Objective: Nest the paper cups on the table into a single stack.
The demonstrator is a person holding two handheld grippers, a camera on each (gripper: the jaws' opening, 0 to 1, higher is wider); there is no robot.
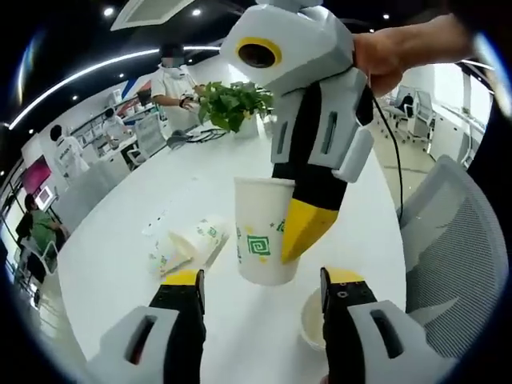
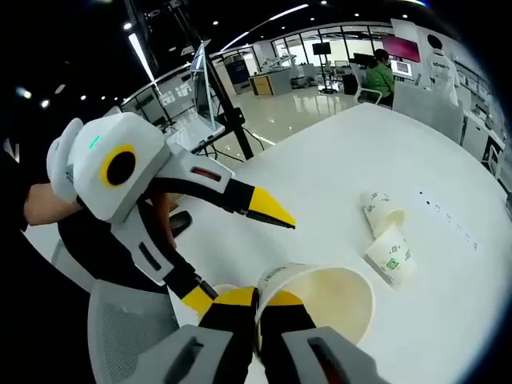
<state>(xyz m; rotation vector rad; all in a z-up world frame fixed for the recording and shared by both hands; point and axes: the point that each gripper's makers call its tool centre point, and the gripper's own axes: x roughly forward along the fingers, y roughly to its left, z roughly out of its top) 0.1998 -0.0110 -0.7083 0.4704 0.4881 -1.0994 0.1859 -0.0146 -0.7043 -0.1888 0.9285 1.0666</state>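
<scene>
- Two paper cups [image 1: 188,246] lay tipped on the white table [image 1: 120,264]; a potted plant [image 1: 234,104] stood beyond.
- The right gripper [image 1: 292,240] pinched the rim of an upright cup [image 1: 264,232], held above the table.
- The left gripper [image 1: 260,300] stood with jaws apart, empty, just before that cup.
- Another cup [image 1: 314,320] sat below.

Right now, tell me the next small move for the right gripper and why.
Probably lower the held paper cup into the upright cup on the table. The right gripper pinches its rim, the left gripper is open, and two cups lie tipped further off.
</scene>
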